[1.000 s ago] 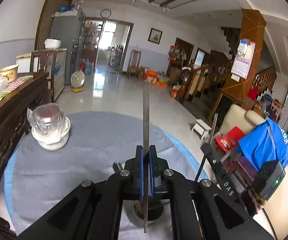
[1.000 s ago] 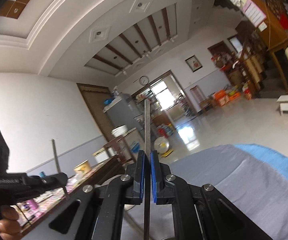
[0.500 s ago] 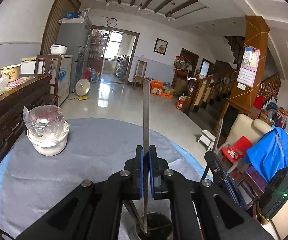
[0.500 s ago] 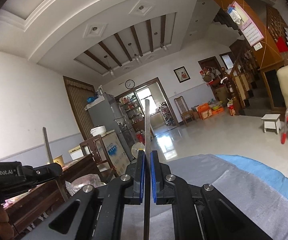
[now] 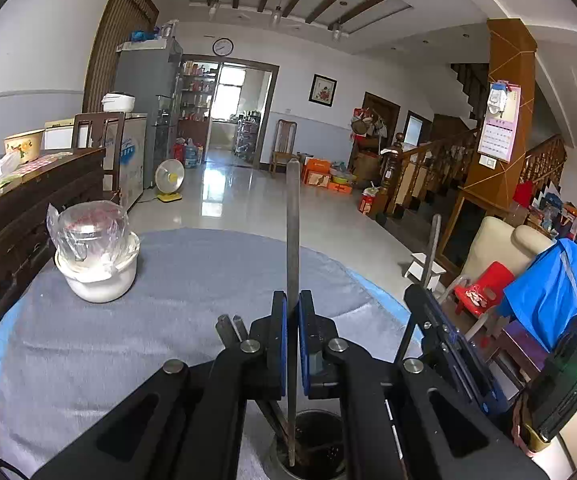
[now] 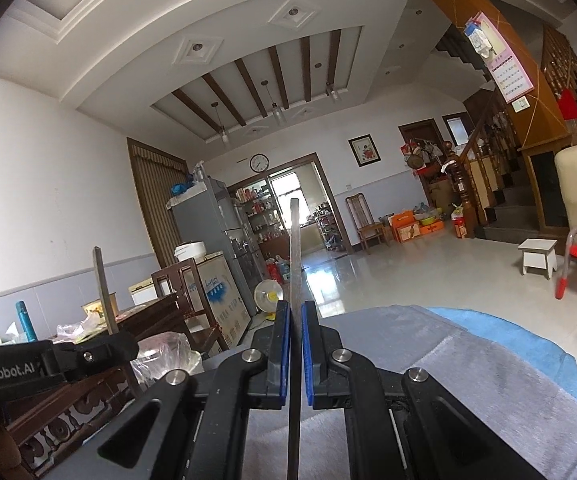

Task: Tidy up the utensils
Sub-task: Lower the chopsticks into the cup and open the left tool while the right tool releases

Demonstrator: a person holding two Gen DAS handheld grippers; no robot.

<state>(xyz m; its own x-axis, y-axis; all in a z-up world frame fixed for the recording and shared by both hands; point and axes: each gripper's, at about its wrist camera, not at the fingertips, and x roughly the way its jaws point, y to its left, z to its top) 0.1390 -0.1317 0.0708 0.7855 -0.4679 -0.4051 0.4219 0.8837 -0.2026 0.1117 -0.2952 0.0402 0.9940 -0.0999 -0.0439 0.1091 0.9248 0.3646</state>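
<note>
A round table [image 5: 100, 344] is covered by a grey cloth; a white pot [image 5: 100, 276] under clear plastic is set at its far left; a dark holder [image 5: 316, 444] is seen at the near edge. The left gripper [image 5: 292, 336] is clamped on an upright metal utensil [image 5: 292, 248], its lower end inside the holder; the right gripper [image 6: 295, 344] is clamped on another upright utensil [image 6: 295, 256].

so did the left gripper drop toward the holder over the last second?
Yes. In the left wrist view the left gripper has sunk: the white pot now sits higher in frame, and the utensil tip reaches into the metal holder.
</note>
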